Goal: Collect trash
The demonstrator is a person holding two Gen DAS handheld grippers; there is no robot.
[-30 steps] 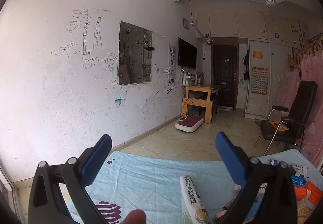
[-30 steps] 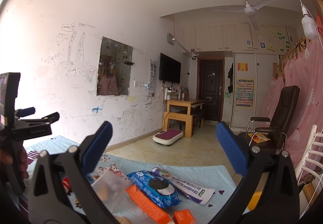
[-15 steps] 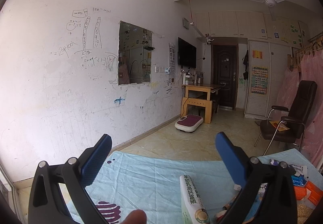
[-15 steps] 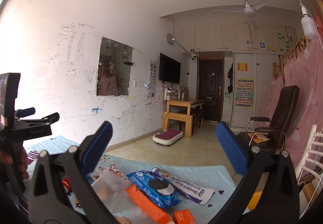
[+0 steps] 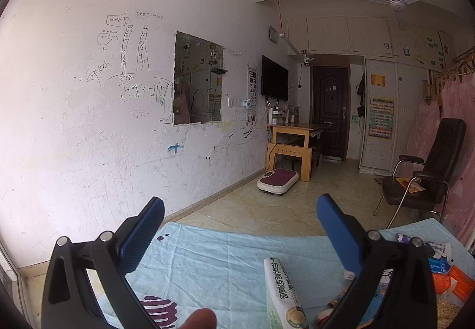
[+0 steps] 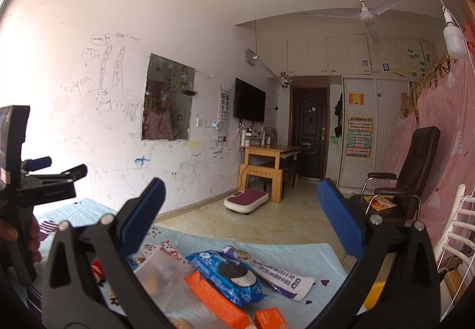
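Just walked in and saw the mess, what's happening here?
A person holds a gripper in each hand above a light blue cloth strewn with wrappers. Both the left gripper and right gripper are open and empty. The blue cookie pack and the white milk-powder packet lie untouched.

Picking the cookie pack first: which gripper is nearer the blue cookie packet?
Right. The right gripper hangs just above the blue cookie packet; the left gripper is off to its left, over a white sachet.
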